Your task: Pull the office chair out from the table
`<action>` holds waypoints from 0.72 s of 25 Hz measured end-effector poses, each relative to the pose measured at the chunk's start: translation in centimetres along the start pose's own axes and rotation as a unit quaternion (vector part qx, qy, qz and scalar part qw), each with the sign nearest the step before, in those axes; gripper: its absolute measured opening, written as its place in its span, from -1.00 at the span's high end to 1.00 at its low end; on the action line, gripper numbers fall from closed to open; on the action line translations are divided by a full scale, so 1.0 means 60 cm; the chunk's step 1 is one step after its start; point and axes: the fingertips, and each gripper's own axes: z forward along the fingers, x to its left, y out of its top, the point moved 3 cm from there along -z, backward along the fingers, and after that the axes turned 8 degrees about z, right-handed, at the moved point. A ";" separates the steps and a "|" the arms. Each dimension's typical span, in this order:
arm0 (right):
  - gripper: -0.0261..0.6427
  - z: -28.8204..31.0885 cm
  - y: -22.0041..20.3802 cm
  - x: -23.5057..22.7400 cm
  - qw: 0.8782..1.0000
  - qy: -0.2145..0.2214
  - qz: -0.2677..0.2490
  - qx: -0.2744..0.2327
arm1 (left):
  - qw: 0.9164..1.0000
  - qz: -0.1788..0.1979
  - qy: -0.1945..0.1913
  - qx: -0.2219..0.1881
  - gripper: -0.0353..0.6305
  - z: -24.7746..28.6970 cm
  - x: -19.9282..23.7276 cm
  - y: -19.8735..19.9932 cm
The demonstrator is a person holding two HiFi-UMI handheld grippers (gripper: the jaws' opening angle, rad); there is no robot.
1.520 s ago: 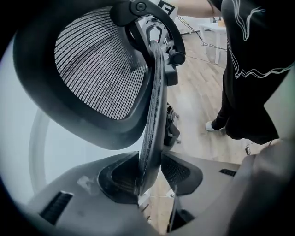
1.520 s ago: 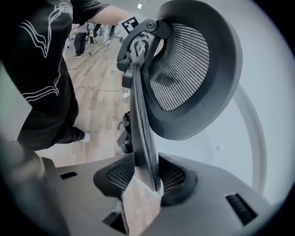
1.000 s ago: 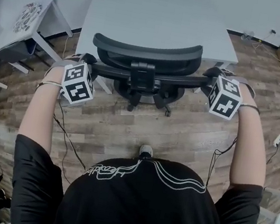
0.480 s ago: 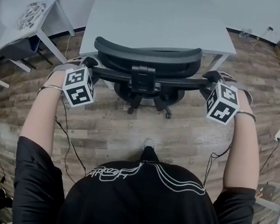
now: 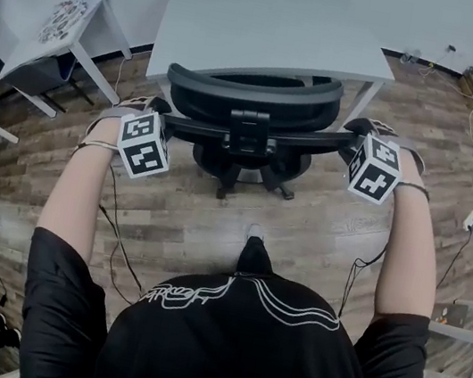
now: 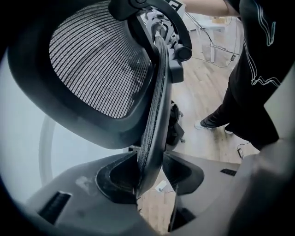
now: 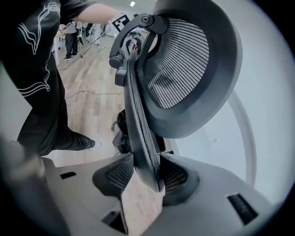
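The black mesh office chair [image 5: 253, 96] stands just in front of the white table [image 5: 276, 18], its back towards me. My left gripper [image 5: 149, 107] is at the left end of the backrest and my right gripper [image 5: 359, 126] at the right end. In the left gripper view, the backrest's thin side edge [image 6: 154, 115] runs down between the jaws, and the left gripper [image 6: 150, 177] is clamped on it. In the right gripper view, the opposite edge [image 7: 140, 115] sits between the pads of the right gripper [image 7: 146, 177]; its jaws are opening slightly while still touching the edge.
A small white side table [image 5: 62, 22] stands at the left. Cables [image 5: 114, 216] trail over the wooden floor, and a power strip [image 5: 471, 220] lies at the right. The person's shoe [image 5: 253, 232] is right behind the chair base [image 5: 240, 171].
The chair and both grippers have come back from the table towards the person. More of the backrest and seat now shows out from under the tabletop.
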 end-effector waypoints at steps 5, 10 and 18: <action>0.34 -0.038 0.015 0.073 1.000 -0.006 0.002 -0.001 | 0.999 -0.002 0.032 -0.012 0.39 -0.032 -0.062 -0.021; 0.34 -0.070 0.015 0.088 1.000 0.000 0.011 0.004 | 0.999 -0.010 0.045 -0.022 0.37 -0.061 -0.068 -0.016; 0.33 -0.117 0.026 0.087 0.999 0.022 0.019 0.018 | 0.998 -0.019 0.057 -0.036 0.35 -0.108 -0.067 -0.015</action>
